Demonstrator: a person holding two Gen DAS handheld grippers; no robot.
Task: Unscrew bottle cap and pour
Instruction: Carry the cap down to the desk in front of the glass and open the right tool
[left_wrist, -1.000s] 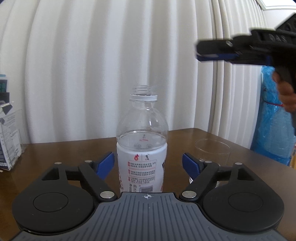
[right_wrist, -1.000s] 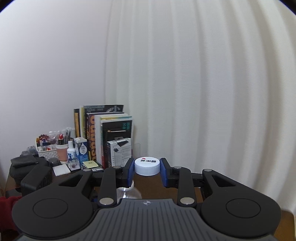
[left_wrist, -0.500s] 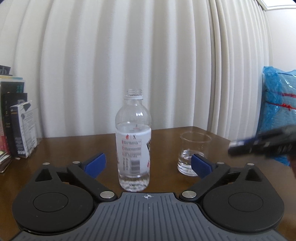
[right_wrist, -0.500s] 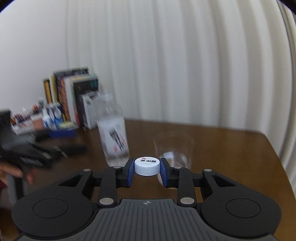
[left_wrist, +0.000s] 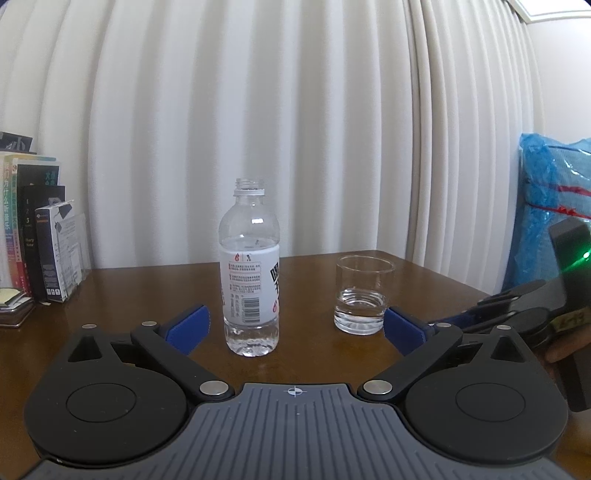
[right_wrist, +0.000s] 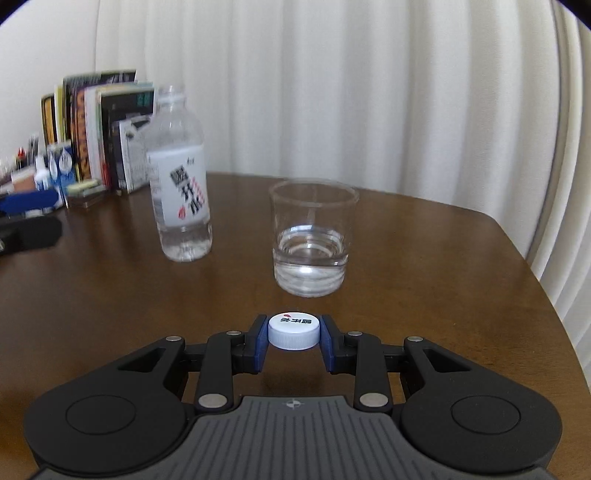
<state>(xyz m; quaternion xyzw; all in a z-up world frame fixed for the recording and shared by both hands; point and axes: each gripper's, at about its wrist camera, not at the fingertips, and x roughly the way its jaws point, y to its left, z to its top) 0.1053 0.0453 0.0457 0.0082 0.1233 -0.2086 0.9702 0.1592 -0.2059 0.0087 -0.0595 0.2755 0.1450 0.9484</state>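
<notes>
1. Two tools sit nearest the cameras. The right tool (right_wrist: 294, 341) has its blue pads pressed on either side of a white bottle cap (right_wrist: 293, 331), printed top facing up, held low over the brown worktop (right_wrist: 110, 295).
2. The left tool (left_wrist: 294, 326) has its jaws opening, spread wide, with nothing gripped; its blue pads (left_wrist: 186, 326) stand apart on either side of the view, short of the bottle and glass.
3. In the left wrist view, the right tool's black body shows at the right edge with a green light, and part of a hand (left_wrist: 565, 349) grips it.
4. The bottle (left_wrist: 250, 269) stands upright on the worktop, just beyond the left tool and a little left of its centre line. Its neck is open and threaded, with no cap on it. A white label wraps its middle, and water shows through the clear base and just above the label.
5. The glass (left_wrist: 364, 295) stands upright beside the bottle, to its right and apart from it, with a shallow layer of water at the bottom. In the right wrist view it lies straight ahead of the held cap.
6. Farther left, books (left_wrist: 22, 229) and small boxes stand against the wall; small bottles and clutter look blurred.
7. A white pleated curtain (left_wrist: 295, 110) hangs behind the worktop, and a blue plastic-wrapped bundle (left_wrist: 550, 206) sits at far right.
</notes>
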